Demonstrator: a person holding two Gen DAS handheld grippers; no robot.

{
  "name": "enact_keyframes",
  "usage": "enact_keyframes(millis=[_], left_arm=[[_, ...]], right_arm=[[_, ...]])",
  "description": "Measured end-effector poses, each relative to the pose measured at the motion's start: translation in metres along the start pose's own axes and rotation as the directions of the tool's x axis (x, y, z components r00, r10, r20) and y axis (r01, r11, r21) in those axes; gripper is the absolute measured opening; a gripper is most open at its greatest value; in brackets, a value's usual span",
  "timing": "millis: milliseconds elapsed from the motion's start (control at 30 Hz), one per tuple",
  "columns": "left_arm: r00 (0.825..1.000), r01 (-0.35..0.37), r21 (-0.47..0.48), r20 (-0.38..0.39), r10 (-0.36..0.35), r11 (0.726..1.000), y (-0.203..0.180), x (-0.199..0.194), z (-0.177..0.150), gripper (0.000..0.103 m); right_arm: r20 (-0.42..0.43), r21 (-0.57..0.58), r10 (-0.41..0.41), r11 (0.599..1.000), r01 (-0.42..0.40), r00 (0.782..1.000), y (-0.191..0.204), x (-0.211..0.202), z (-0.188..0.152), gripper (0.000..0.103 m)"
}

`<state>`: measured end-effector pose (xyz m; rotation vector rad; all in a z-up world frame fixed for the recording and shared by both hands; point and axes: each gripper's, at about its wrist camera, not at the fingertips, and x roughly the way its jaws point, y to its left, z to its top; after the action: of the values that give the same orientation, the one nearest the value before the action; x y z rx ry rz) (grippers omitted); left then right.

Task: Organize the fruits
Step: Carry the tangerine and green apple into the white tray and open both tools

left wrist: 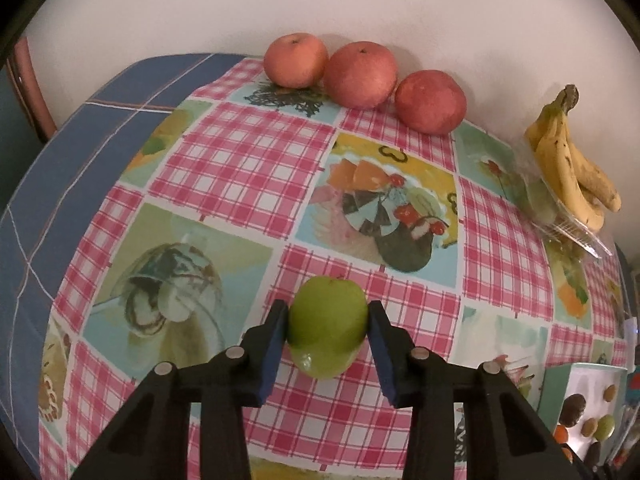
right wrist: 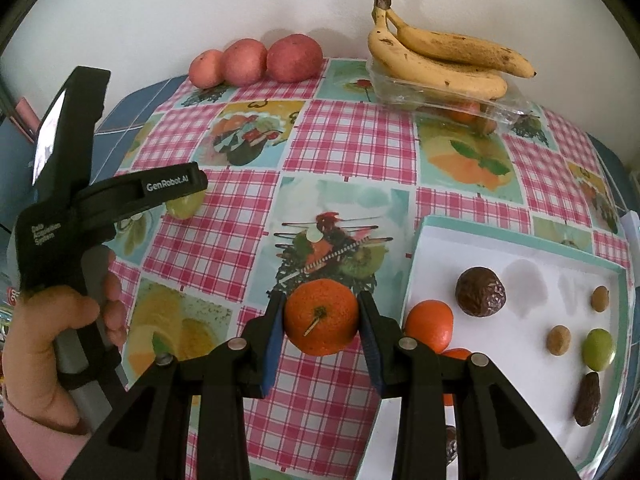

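My left gripper (left wrist: 328, 320) has its blue pads against both sides of a green apple (left wrist: 328, 332), which rests low on the checked tablecloth (left wrist: 248, 160). In the right wrist view a hand (right wrist: 44, 344) holds that gripper at the left, and the green apple (right wrist: 182, 206) peeks out under its fingers. My right gripper (right wrist: 322, 320) is shut on an orange mandarin (right wrist: 320, 322), held above the cloth just left of the white tray (right wrist: 520, 248). Two more mandarins (right wrist: 430, 324) lie in the tray's near-left corner.
Three red apples (left wrist: 360, 76) stand in a row at the wall. Bananas (right wrist: 440, 60) lie on a clear plastic box (right wrist: 404, 92) at the back right. The tray also holds a wrinkled dark fruit (right wrist: 480, 291), small brown fruits and a green one (right wrist: 598, 349).
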<state>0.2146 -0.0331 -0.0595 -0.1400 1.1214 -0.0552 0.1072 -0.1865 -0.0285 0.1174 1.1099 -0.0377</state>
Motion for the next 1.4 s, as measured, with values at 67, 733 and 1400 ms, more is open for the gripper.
enact_keyframes(millis=[67,733,1400], left_arm=[[1.0,0.014,-0.007,-0.016,-0.014,1.0,0.0,-0.001,0.0,0.042],[0.997,0.08,-0.079,-0.002,-0.08,0.994,0.004,-0.077,-0.019,0.042],[0.982,0.183,0.034,0.049,-0.184,0.983,-0.036,-0.144,-0.079,0.042]], right_arm=[[0.001,0.002,-0.001,1.0,0.001,1.0,0.0,0.0,0.0,0.037],[0.042,0.06,-0.022,0.998,0.02,0.999,-0.021,-0.027,-0.011,0.037],[0.064,0.171,-0.072,0.983,0.06,0.995,-0.076,-0.067,-0.048,0.037]])
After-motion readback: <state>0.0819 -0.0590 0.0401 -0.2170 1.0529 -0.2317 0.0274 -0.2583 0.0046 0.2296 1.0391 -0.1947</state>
